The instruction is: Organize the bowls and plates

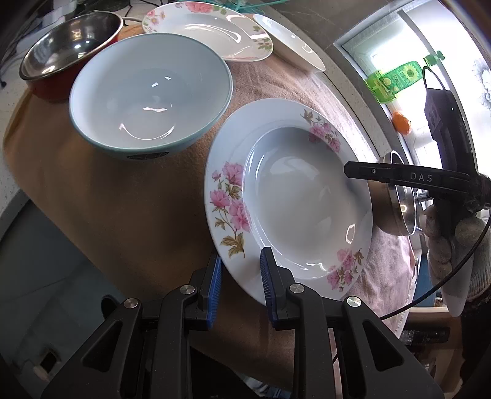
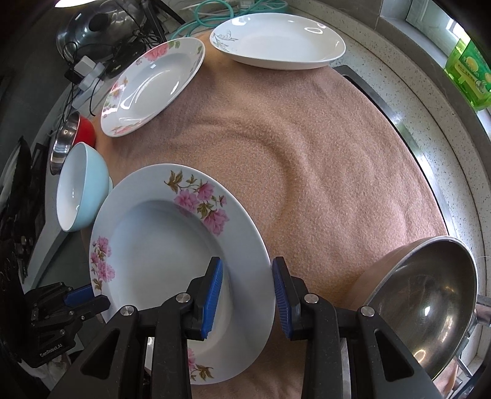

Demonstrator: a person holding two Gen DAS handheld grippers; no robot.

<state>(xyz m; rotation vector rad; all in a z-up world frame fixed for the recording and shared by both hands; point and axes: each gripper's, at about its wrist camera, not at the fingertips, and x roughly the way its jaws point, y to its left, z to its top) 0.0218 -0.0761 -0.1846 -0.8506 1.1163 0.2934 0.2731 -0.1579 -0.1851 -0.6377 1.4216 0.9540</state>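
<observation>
A deep white plate with pink flowers is tilted over the pink cloth. My left gripper straddles its near rim, jaws either side with a small gap. My right gripper straddles the opposite rim, also with a gap; it shows in the left wrist view. The left gripper shows in the right wrist view. A light blue bowl, a red steel-lined bowl, a second flowered plate and a plain white plate lie around.
A steel bowl with a tan outside stands at the right. The pink cloth covers a speckled counter. Green bottles stand by the window. Cables and a dark appliance sit at the back left.
</observation>
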